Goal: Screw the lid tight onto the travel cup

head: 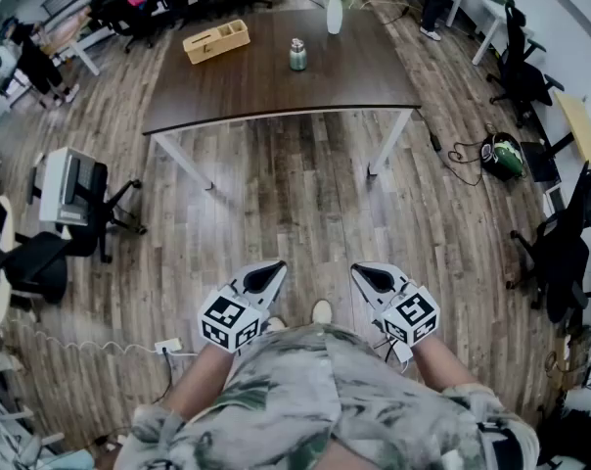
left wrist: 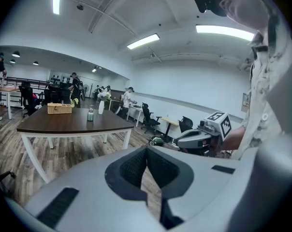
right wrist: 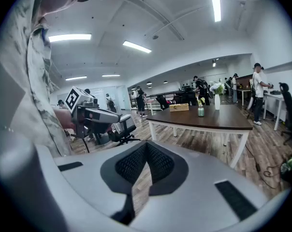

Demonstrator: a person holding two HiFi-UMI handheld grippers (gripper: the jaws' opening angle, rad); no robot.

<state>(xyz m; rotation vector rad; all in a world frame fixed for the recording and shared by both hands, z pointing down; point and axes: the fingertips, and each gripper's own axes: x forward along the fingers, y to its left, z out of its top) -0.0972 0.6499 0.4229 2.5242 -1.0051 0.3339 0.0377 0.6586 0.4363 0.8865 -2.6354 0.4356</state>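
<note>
Close against a patterned shirt (head: 325, 399), the left claw (head: 275, 266) and the right claw (head: 358, 270) are being held side by side. Each has its jaws pressed together on nothing and is being tipped slightly toward the wooden floor (head: 295, 194).

The travel cup (head: 297, 55) is being shown upright, its long axis vertical, on the dark surface (head: 276, 91) well ahead of both claws, with a wide stretch of floor lying between. It is being seen ahead and slightly to the right of the left claw, and ahead and further to the left of the right claw, so the left claw is judged marginally the nearer.

Neither claw is judged to be within reach, so a walk forward is being called for first. Whether the lid is already seated is too small to be told.
</note>
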